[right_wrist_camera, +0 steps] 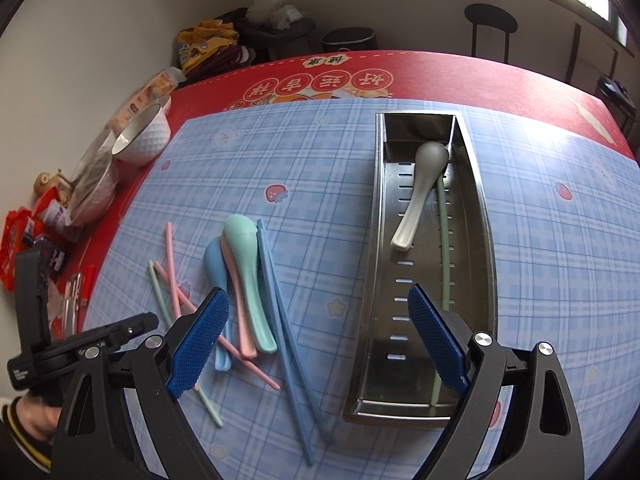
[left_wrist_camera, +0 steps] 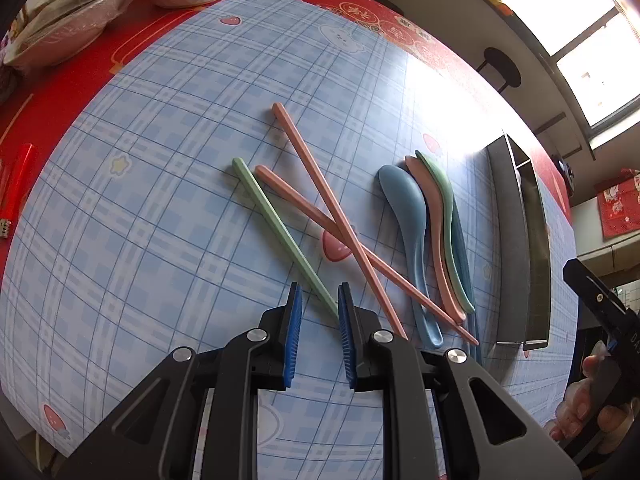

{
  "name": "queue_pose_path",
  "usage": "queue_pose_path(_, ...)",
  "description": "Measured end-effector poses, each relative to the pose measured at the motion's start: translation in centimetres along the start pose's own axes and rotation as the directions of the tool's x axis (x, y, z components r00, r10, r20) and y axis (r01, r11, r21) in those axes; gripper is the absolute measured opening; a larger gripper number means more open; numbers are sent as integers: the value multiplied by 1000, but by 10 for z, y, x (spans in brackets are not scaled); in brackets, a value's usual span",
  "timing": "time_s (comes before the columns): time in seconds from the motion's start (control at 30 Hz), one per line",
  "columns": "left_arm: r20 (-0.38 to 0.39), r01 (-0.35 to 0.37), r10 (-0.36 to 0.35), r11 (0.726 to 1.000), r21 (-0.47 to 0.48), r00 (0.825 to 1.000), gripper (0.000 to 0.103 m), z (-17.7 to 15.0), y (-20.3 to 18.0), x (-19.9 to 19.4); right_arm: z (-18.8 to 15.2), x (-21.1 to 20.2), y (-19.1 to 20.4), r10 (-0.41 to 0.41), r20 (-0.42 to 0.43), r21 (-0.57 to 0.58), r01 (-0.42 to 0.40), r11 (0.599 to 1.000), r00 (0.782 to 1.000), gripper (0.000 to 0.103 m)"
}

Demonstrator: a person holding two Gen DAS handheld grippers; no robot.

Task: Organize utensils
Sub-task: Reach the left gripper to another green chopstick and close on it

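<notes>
Closest in, the left gripper has its blue pads only a narrow gap apart, with nothing pinched. The thin end of the green chopstick lies on the mat just under that gap, though I can't really tell if a pad touches it. Just past that, two pink chopsticks lie crossed over a strawberry print on the blue plaid mat. Beside them sits a nested stack of spoons: blue spoon, pink spoon and green spoon. A pair of blue chopsticks lies along their far side.

The right gripper is spread wide and empty, hovering over the mat between the spoons and the steel tray. Inside the tray lie a white spoon and another green chopstick along the wall. Further back, a white bowl sits on the red tablecloth.
</notes>
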State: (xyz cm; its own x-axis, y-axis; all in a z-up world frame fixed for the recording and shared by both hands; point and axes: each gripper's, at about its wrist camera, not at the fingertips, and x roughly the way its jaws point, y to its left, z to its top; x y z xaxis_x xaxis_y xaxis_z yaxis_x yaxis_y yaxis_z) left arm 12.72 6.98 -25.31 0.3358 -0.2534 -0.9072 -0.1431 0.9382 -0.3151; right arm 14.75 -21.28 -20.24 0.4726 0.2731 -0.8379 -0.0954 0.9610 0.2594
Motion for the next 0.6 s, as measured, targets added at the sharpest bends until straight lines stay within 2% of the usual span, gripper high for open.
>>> queue_pose_path(0.13,-28,-25,25,1000,-7,999,18,0,-2,12,-1,-2,-11,-8,6,26,8,1000,1000,88)
queue_pose_path(0.4,-10,-106,107,993,51,994,18,6,-22,20,-2,-3,-25,-10,10,67,10,998,1000,88)
queue_pose_path(0.47,3,-127,127,990,67,992,13,5,-25,21,-1,-3,-26,-8,12,68,7,998,1000,88)
queue_pose_path(0.6,7,-109,109,993,42,994,8,4,-17,19,0,-3,-27,-5,18,71,4,997,1000,88)
